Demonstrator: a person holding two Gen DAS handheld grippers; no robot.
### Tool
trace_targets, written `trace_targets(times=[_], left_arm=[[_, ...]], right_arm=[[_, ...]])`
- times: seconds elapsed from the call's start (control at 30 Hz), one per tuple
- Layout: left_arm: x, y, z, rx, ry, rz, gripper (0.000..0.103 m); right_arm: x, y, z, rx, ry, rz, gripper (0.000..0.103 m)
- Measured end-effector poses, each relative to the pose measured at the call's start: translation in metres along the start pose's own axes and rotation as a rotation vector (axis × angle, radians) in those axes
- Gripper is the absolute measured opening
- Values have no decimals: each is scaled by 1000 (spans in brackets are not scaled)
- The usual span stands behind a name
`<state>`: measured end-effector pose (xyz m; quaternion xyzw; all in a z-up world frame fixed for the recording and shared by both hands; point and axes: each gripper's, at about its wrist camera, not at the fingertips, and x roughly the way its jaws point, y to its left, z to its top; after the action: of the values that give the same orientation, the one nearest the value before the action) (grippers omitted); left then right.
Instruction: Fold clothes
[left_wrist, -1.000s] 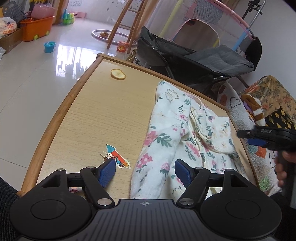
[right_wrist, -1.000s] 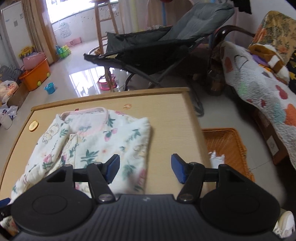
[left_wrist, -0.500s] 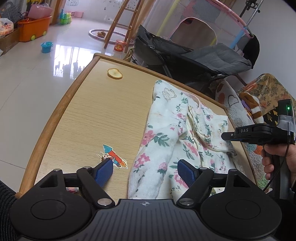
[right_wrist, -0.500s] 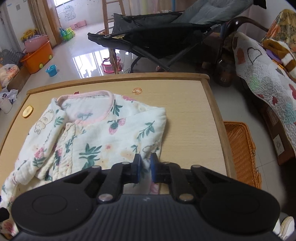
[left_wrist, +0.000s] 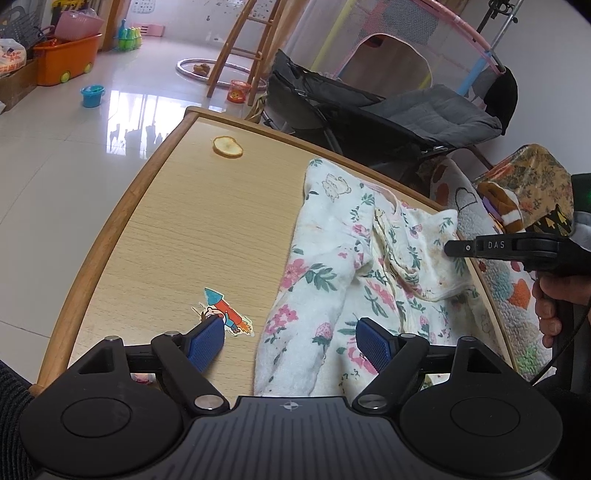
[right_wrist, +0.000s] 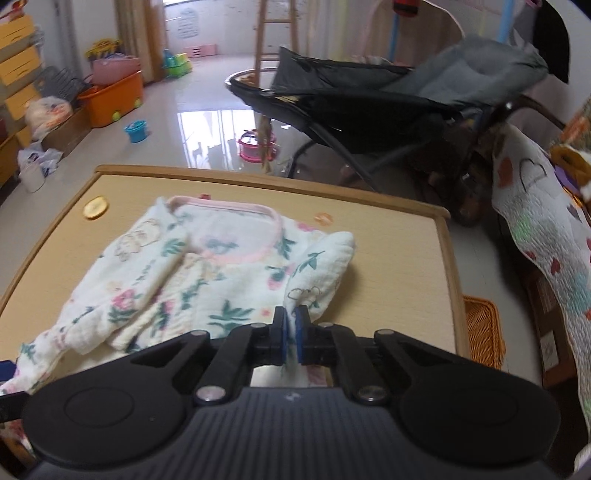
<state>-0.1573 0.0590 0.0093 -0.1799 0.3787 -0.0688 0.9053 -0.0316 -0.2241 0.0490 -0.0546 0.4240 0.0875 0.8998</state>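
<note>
I have the floral garment (right_wrist: 207, 273) spread on the wooden table (left_wrist: 155, 236), its pink collar toward the table's far edge. My right gripper (right_wrist: 290, 332) is clenched on a fold of the garment's right sleeve (right_wrist: 321, 266), pinching the cloth between its blue pads and lifting it off the table. My left gripper (left_wrist: 290, 341) is released, jaws wide apart above the garment's near hem, gripping nothing. A rocket sticker (left_wrist: 225, 314) sits on the table just left of the garment; a round yellow disc (left_wrist: 227, 147) lies near the table's far left corner. A dark stroller (left_wrist: 388, 122) stands beyond the table.
</note>
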Motion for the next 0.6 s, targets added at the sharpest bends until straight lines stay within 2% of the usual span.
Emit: trace_targets(times=[0.23,0.6], left_arm=[[0,-1,0,1,0,1,80],[0,1,-1,-14,-1,-8,80]], right_arm=[[4,25,5,-77,13,20,5],[25,50,3,-115,66,33,6]])
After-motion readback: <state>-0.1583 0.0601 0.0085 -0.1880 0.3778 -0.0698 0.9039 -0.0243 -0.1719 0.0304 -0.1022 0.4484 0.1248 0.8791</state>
